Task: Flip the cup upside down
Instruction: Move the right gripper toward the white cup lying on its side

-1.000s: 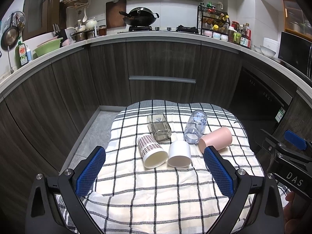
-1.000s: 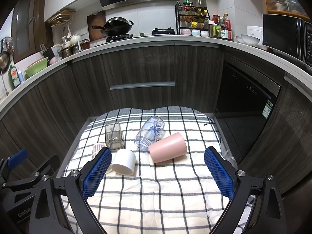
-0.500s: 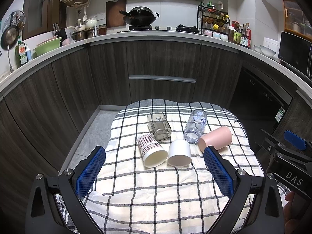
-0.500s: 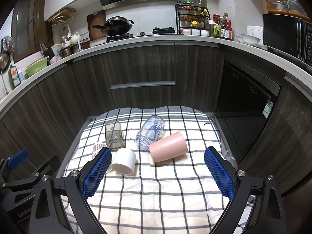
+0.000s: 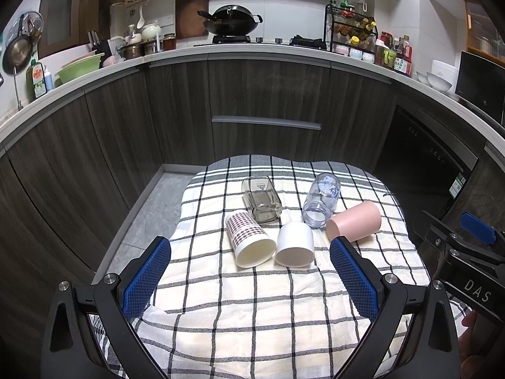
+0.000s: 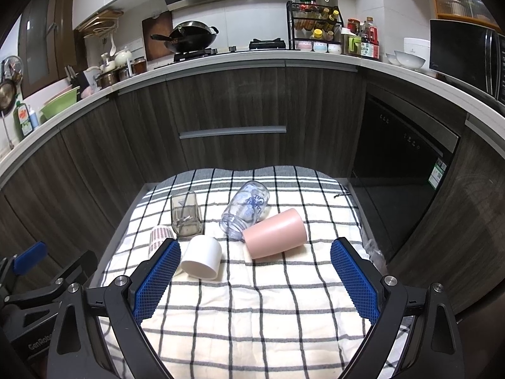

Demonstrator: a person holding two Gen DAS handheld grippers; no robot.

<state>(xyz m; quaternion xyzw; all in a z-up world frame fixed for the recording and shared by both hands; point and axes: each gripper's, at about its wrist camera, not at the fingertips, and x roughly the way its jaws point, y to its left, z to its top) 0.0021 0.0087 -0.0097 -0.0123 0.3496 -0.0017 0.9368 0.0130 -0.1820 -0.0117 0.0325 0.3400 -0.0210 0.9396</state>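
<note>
5 cups lay on their sides on the checked cloth (image 5: 252, 309): a patterned cup (image 5: 249, 237) touching a white cup (image 5: 295, 243), a smoky glass (image 5: 261, 199), a clear printed glass (image 5: 322, 199) and a pink cup (image 5: 353, 221) just beside it. The left gripper (image 5: 251, 279) hung above the cloth's near part, jaws spread wide and holding nothing, short of the cups. The right gripper (image 6: 255, 279) was likewise spread wide and empty, with the white cup (image 6: 202, 256) and pink cup (image 6: 275, 233) ahead of its blue pads (image 6: 353, 281).

Five cups lie on the cloth (image 5: 284, 300): two glasses (image 5: 261, 199) behind, three cups (image 5: 295, 244) in front.
</note>
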